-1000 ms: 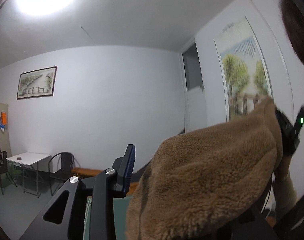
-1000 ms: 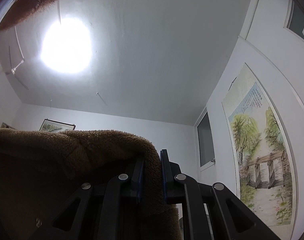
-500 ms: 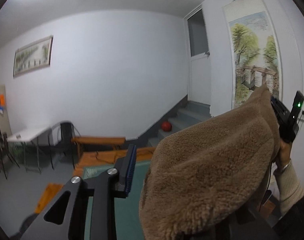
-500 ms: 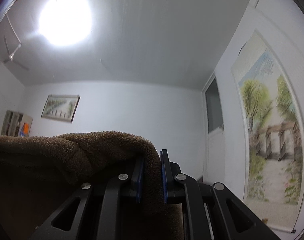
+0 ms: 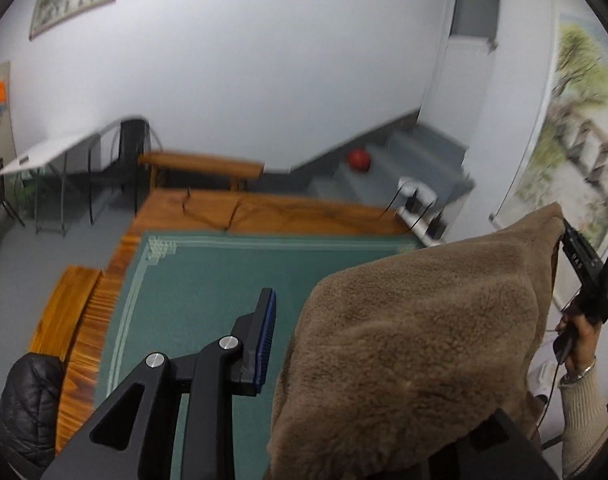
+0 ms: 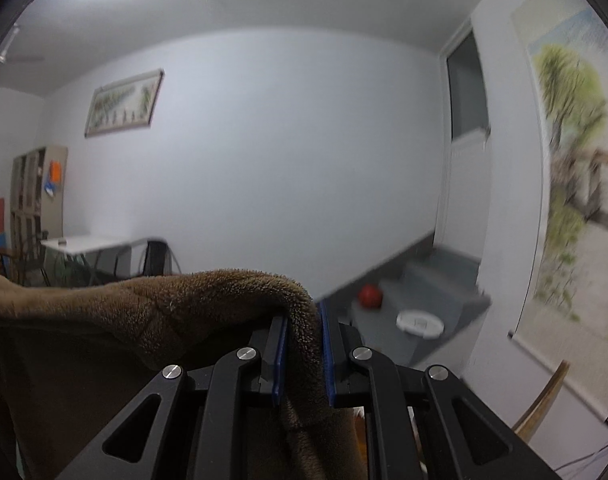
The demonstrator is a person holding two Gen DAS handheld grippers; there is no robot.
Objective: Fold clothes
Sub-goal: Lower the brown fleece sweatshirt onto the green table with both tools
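A brown fleece garment (image 5: 416,356) hangs in the air between my two grippers, above a green mat (image 5: 208,280). In the left wrist view only my left finger (image 5: 264,340) shows; the fleece drapes over the right finger and hides it, so the grip cannot be seen. My right gripper (image 6: 302,354) is shut on a fold of the fleece (image 6: 152,304), which spreads away to the left. The right gripper also shows in the left wrist view (image 5: 584,264), holding the garment's far corner.
The green mat lies on a wooden table (image 5: 264,210). A black jacket (image 5: 24,400) lies at the table's left corner. Beyond are a bench (image 5: 200,162), a white table with chairs (image 5: 48,152), grey stairs with a red ball (image 5: 359,159) and a white disc (image 6: 419,322).
Both grippers have tilted down from the ceiling toward the table and floor, still holding the fleece stretched between them. The green mat has come into the left wrist view.
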